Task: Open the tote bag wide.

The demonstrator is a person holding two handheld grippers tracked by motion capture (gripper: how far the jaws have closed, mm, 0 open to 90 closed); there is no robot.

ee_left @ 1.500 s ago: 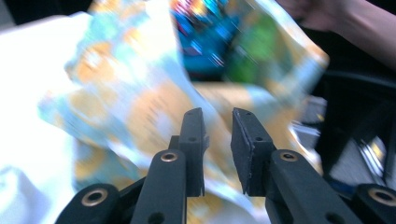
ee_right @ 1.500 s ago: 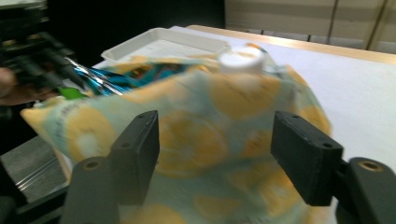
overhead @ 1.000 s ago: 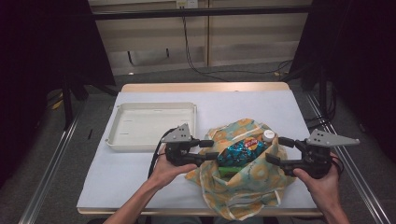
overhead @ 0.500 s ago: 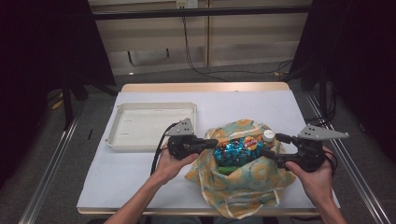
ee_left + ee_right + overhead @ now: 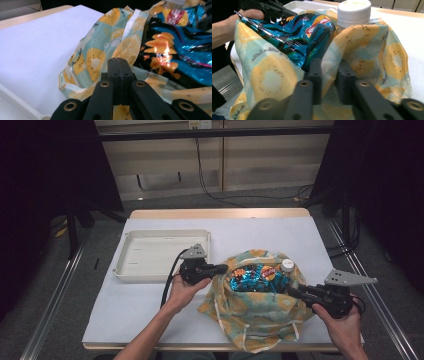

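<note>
A cloth bag [image 5: 255, 315] printed with fruit slices lies on the white table, its mouth pulled open. Inside sit a shiny blue chips packet [image 5: 252, 277] and a bottle with a white cap [image 5: 287, 265]. My left gripper [image 5: 225, 268] is shut on the bag's left rim. My right gripper [image 5: 291, 291] is shut on the right rim. In the left gripper view the closed jaws [image 5: 120, 62] press into the fabric [image 5: 100, 55] beside the packet [image 5: 170, 50]. In the right gripper view fabric [image 5: 269, 72] sits between the jaws [image 5: 329, 67], with the packet [image 5: 307, 32] and bottle [image 5: 354, 11] behind.
A shallow white tray [image 5: 150, 252] stands at the table's left, just beyond the left hand. White table surface [image 5: 260, 232] stretches behind the bag. Metal rails run along both sides of the table.
My right gripper has drawn the bag's right rim toward the person's side. The left gripper shifted slightly at the left rim. The bag's mouth is wider and the packet more exposed.
</note>
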